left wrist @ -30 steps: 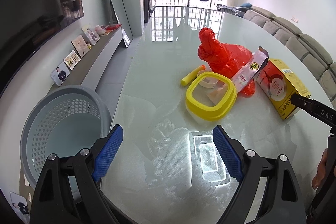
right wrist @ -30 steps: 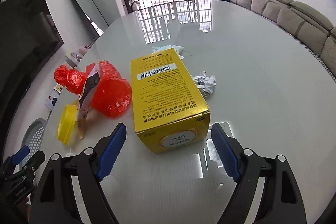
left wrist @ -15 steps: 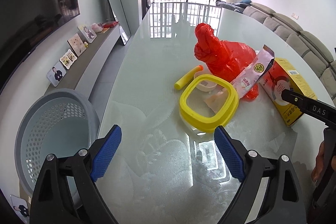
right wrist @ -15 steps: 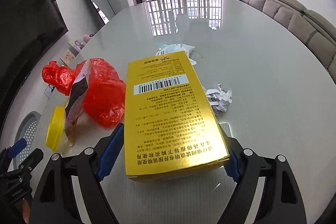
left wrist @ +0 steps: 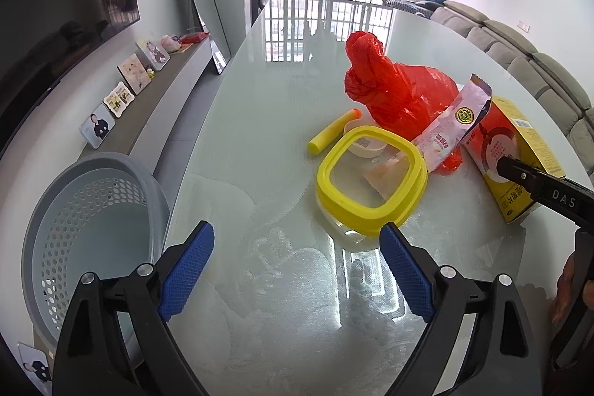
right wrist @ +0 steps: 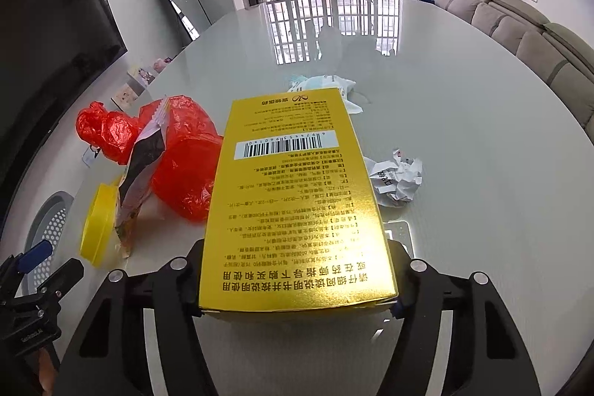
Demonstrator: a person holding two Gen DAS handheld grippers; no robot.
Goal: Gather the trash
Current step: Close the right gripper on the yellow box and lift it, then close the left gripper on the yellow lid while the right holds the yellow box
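Between closing right gripper (right wrist: 297,279) jaws, yellow box (right wrist: 293,199)

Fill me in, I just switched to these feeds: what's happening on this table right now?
A person with a handheld gripper in each hand is clearing trash off a glass table. The right gripper is closing its jaws on the yellow box, which sits between them. The left gripper hangs open and empty just short of the yellow lid. A red plastic bag, a pink wrapper, a yellow tube and crumpled paper lie on the table. The grey basket stands beside it.
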